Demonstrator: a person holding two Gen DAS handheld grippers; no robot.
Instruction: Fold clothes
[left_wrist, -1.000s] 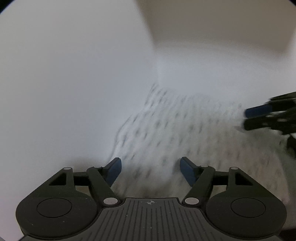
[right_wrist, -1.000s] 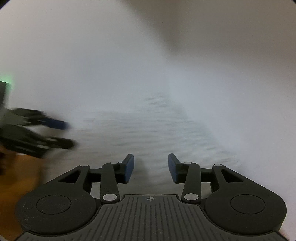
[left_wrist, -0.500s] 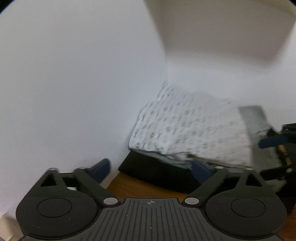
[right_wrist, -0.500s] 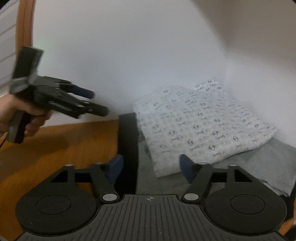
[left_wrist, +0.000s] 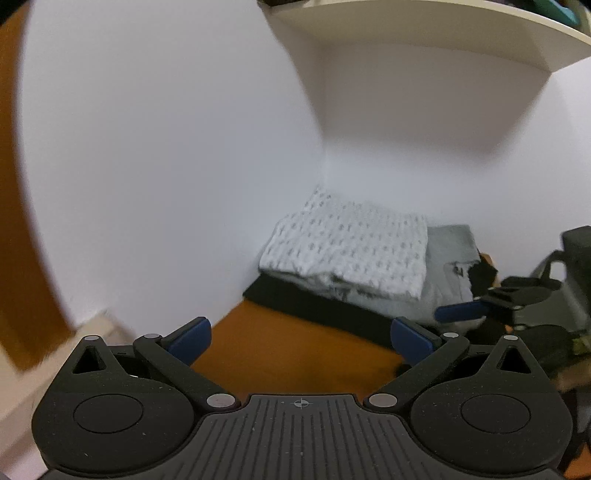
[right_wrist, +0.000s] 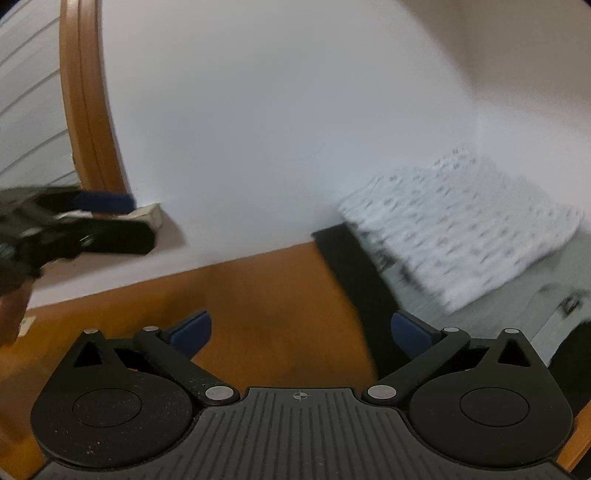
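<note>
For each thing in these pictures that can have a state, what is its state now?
Patterned white garment: folded, on top of the stack in the corner.
Grey garment: flat under it.
Black garment: flat at the bottom, on the wooden table.
Left claw: open, empty.
Right claw: jaws opening, nothing between them.

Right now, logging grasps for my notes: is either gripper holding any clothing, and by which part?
Nothing is held. The left gripper stands open and empty; the right gripper is opening with nothing between its fingers. The patterned white garment lies apart, stacked.
</note>
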